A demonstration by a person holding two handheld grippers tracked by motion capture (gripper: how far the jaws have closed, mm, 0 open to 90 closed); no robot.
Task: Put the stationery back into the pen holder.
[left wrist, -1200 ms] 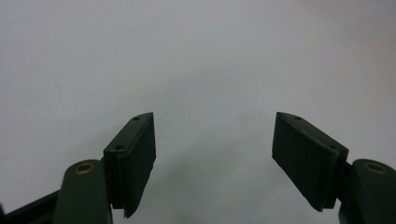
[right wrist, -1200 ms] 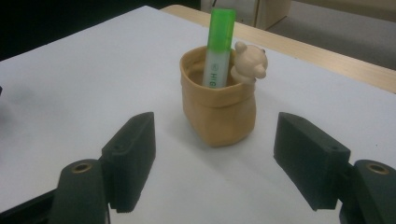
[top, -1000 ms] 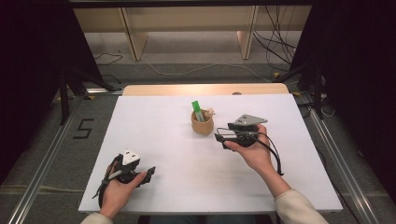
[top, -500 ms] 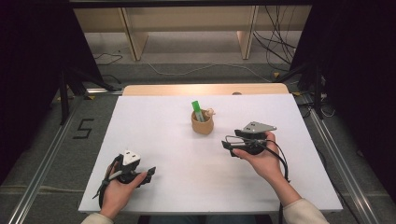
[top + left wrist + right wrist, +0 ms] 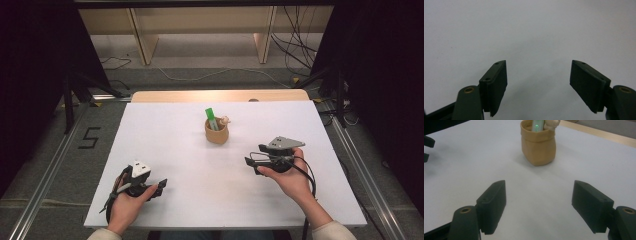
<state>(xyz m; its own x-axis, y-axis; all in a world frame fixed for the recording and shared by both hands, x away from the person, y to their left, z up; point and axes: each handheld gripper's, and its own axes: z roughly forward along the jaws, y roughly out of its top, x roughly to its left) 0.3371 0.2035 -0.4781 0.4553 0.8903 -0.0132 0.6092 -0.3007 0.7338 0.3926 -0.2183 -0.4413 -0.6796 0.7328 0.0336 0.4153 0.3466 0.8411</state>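
A small tan cup (image 5: 217, 134) stands near the middle of the white table (image 5: 175, 130); a green-capped marker (image 5: 212, 118) and a pale wooden piece (image 5: 224, 120) stick out of it. In the right gripper view the cup (image 5: 538, 143) sits ahead of the jaws, a short way off. My right gripper (image 5: 250, 163) is held low over the table, right of the cup and nearer the front, open and empty (image 5: 538, 205). My left gripper (image 5: 161, 187) rests near the front left edge, open, with bare table between its jaws (image 5: 537, 82).
A wooden strip (image 5: 220, 96) runs along the table's far edge. Beyond it are shelf legs (image 5: 144, 40) and loose cables (image 5: 295, 45) on the floor. A "5" mark (image 5: 90, 138) lies on the floor at the left. Metal rails (image 5: 45, 185) flank the table.
My right gripper has drawn back from beside the cup toward the front right of the table. The left gripper has stayed put.
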